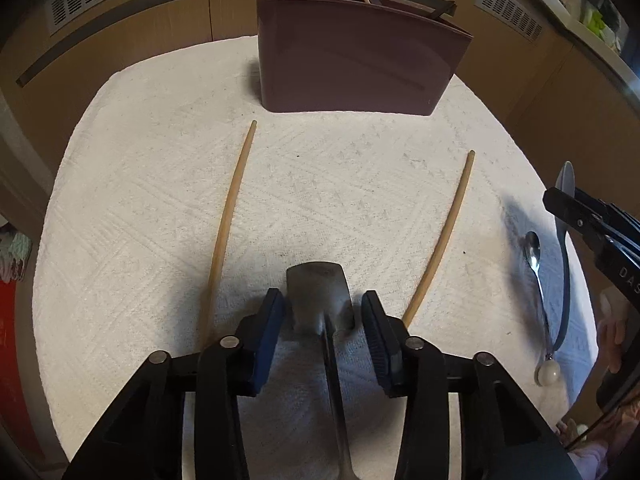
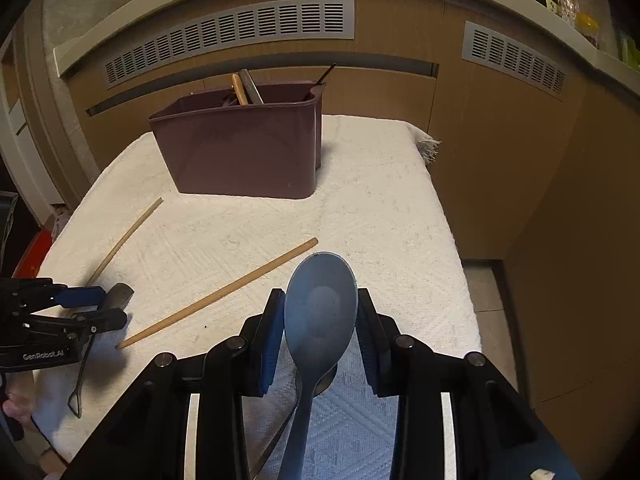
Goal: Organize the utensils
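A white textured cloth (image 1: 160,184) covers the table, with tan cabinet fronts and grey vent grilles (image 2: 232,36) behind it. At the far side of the cloth stands a maroon utensil caddy (image 1: 356,60). It is split into compartments, and out of its top poke a wooden stick-like handle (image 2: 239,89), a grey handle beside it, and a thin dark handle (image 2: 326,72) at the caddy's far right corner. What lies deeper inside is hidden.

The left gripper (image 1: 322,316) points steeply down at the cloth, its blue pads on either side of the blade of a small metal spatula (image 1: 318,296); the left pad touches the blade's edge, while contact on the right pad cannot be told. The spatula's thin handle runs back under the gripper, ending in a wire loop seen from the right wrist view. Two wooden chopsticks lie well apart on the cloth, one (image 1: 228,224) to the left of the gripper and one (image 1: 440,240) to its right.

The right gripper (image 2: 321,316) tilts down less steeply and is closed partway on the bowl of a blue-grey plastic spoon (image 2: 320,312), pads pressing its two edges, bowl facing up and raised off the cloth. A small metal teaspoon (image 1: 538,280) with a round white end lies on the cloth just beneath it. Part of a hand (image 1: 614,340) shows behind that gripper.
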Motion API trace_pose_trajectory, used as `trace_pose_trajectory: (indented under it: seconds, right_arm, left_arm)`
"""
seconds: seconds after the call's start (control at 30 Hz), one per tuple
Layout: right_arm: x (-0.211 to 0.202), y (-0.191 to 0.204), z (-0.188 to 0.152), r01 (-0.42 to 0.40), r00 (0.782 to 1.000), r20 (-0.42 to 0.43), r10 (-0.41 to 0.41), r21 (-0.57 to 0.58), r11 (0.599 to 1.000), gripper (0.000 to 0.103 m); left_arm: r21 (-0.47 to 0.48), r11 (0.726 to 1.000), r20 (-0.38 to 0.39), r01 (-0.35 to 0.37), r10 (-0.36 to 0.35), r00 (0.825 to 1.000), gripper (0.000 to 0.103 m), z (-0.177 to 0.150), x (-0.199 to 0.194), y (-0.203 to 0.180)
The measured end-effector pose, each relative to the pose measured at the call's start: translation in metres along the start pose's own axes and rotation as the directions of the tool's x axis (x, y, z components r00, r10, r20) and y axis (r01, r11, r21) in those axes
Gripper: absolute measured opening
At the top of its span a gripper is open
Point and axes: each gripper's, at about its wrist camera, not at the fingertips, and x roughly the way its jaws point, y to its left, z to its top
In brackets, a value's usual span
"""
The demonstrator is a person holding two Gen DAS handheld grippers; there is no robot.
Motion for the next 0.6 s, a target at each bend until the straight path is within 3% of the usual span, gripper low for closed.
trace_pose_trajectory:
  seconds: [0.17,0.27,0.4,0.6]
  right_arm:
    - [-0.006,-0.003,0.001,-0.058,0.998,0.02,0.058,0.008,0.998,0.032]
    - [-0.012,-0.003,0.001,-0.088,0.996,0.035,0.088,0.013,0.996,0.032]
    - [-0.021,0.003,0.003,-0.095,0.994,0.055,0.095,-0.005,0.995,0.032]
    - [-0.034,0.012,0.007,-0.095,0.992,0.077,0.097,-0.029,0.995,0.032]
  left_arm:
    - [-0.005,1.0,0.029,-0.005,0.006,1.0,0.034,-0.006,-0.005,0.002]
    - [-0.019,0.999,0.083,0.035,-0.033,0.996,0.034,-0.009,-0.021,0.001]
    - [-0.041,0.991,0.171,0.129,-0.12,0.978,0.033,-0.009,-0.048,0.0]
    - [0.014,0.996,0.29,0.092,-0.092,0.953,0.033,-0.008,-0.081,-0.011]
